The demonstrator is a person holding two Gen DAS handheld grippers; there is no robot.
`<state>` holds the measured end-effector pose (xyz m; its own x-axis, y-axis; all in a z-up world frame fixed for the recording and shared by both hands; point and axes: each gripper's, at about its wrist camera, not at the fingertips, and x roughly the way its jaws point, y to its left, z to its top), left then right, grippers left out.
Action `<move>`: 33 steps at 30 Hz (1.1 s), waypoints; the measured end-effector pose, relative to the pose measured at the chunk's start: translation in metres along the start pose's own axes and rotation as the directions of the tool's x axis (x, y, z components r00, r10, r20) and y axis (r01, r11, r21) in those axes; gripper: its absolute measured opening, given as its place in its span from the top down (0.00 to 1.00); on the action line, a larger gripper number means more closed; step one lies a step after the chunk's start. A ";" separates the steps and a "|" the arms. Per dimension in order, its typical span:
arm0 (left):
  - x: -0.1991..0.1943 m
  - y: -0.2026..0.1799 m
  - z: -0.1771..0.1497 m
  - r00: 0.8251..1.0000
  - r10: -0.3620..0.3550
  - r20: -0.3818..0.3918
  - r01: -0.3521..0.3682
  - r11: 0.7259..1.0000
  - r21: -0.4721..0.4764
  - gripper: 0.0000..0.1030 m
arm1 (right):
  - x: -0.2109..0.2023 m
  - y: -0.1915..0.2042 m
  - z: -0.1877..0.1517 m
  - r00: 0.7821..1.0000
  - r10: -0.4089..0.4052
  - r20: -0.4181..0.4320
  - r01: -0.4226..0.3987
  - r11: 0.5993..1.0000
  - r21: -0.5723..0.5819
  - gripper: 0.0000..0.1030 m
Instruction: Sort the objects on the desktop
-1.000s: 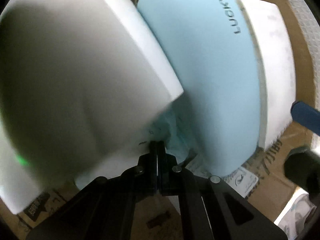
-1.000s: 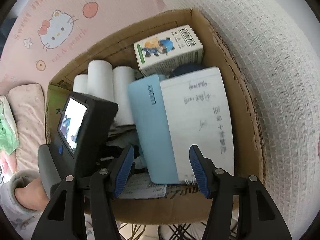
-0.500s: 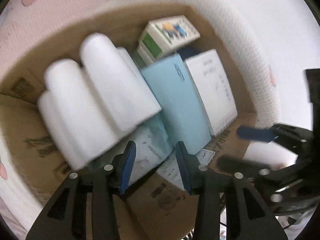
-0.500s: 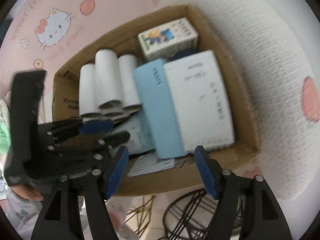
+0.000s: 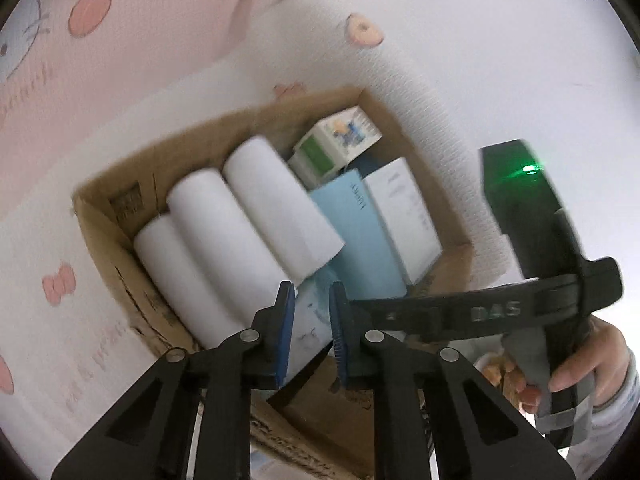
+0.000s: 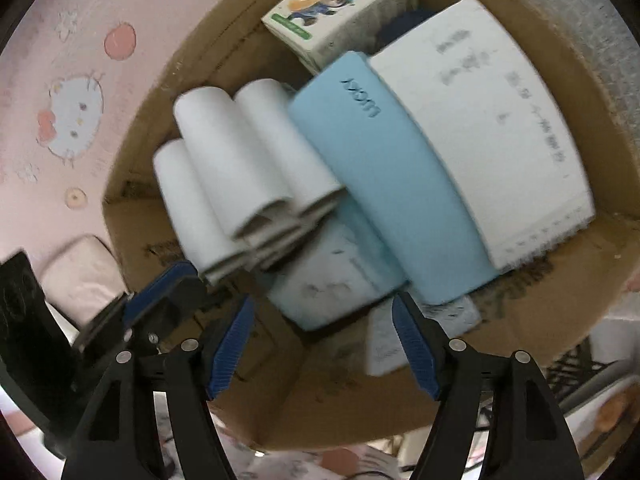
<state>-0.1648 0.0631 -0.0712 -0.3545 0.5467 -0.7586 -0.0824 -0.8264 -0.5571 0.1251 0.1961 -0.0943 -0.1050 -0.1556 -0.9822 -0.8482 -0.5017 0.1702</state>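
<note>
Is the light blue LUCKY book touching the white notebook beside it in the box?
Touching. In the right wrist view, the light blue book lies directly against the white notebook along its whole long edge, with no gap.

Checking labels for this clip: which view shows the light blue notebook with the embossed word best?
The right wrist view: the light blue notebook fills the middle of the cardboard box, its lettering visible though blurred. The left wrist view shows it smaller and farther off, partly behind the white rolls.

Left gripper (image 5: 311, 332): black angular arms, blue ribbed pads, silver pivot screws. Right gripper (image 6: 322, 344): same build; body lettered "DAS", green light on housing, grey-taped handle. Hand (image 5: 580, 364) wears pale grey cuffed sleeve (image 5: 624, 384).
</note>
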 end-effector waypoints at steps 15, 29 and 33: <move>-0.039 0.020 0.003 0.986 -0.073 0.152 0.062 0.995 0.075 0.81 | 0.062 0.039 -0.005 0.959 -0.280 0.049 0.284 0.952 -0.115 0.80; -0.045 0.041 -0.001 0.976 -0.100 0.191 0.086 0.993 0.082 0.81 | 0.120 0.050 0.025 0.894 -0.447 -0.022 0.430 0.871 -0.236 0.80; -0.038 0.047 0.000 0.978 -0.120 0.172 0.111 0.992 0.062 0.81 | 0.124 0.054 0.023 0.893 -0.451 0.011 0.433 0.850 -0.301 0.80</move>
<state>-0.1549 0.0035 -0.0688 -0.4967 0.6107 -0.6168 -0.1787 -0.7673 -0.6158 0.0544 0.1689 -0.2084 0.2829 0.0962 -0.9543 -0.6100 -0.7497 -0.2564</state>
